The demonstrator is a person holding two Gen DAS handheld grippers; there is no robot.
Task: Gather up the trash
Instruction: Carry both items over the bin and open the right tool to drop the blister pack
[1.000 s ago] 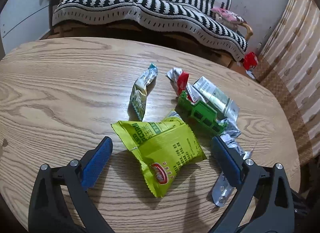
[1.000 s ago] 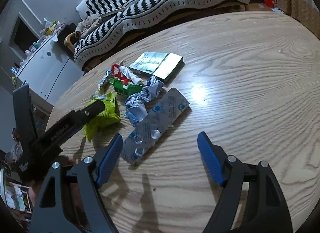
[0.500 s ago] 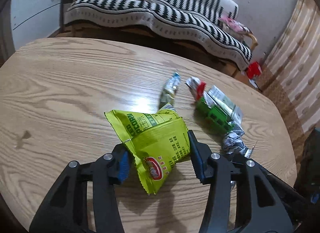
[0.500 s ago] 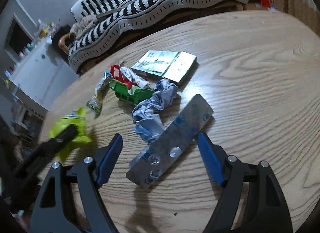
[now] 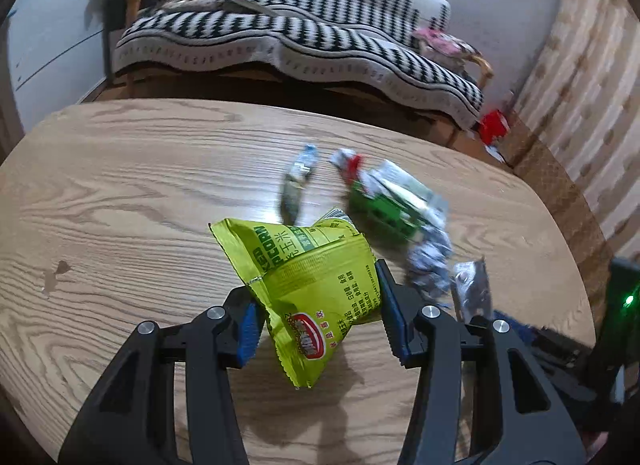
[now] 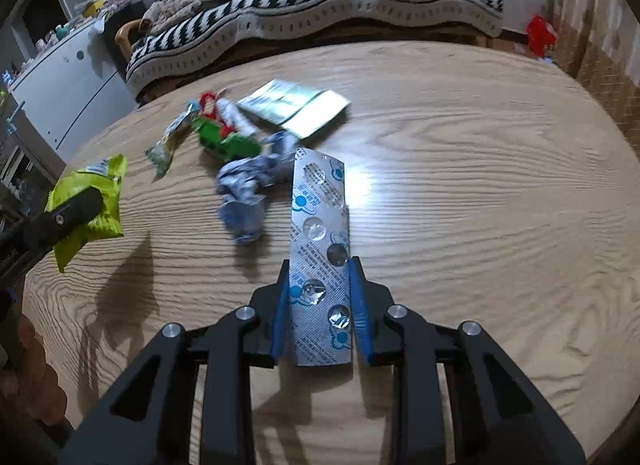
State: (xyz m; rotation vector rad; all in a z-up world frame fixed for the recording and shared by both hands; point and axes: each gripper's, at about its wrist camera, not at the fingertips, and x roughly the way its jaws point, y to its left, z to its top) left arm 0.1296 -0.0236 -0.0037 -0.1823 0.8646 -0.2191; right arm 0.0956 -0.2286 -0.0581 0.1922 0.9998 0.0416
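Left wrist view first: my left gripper [image 5: 316, 317] is closed on the green snack bag [image 5: 312, 285], pinched across its middle, the bag standing proud of the wooden table [image 5: 120, 205] with its shadow underneath. I read "CORN" and Chinese characters on the bag, plus a red oval logo near its lower corner that I can't make out. Beyond the bag lie a small twisted wrapper [image 5: 298, 185], a green plastic piece [image 5: 380, 211], a flat foil sachet [image 5: 404, 185] and a crumpled silver wrapper [image 5: 430, 261], all blurred.

Right wrist view: my right gripper [image 6: 320, 305] is clamped narrow on the pill blister strip [image 6: 320, 261], gripping its two long edges. The strip's long axis runs straight ahead along the fingers, its far end pointing at the remaining litter. Blue print on the foil is too small to read.

Both hands are full, so I judge the next move is carrying these to a bin; none shows in either view.
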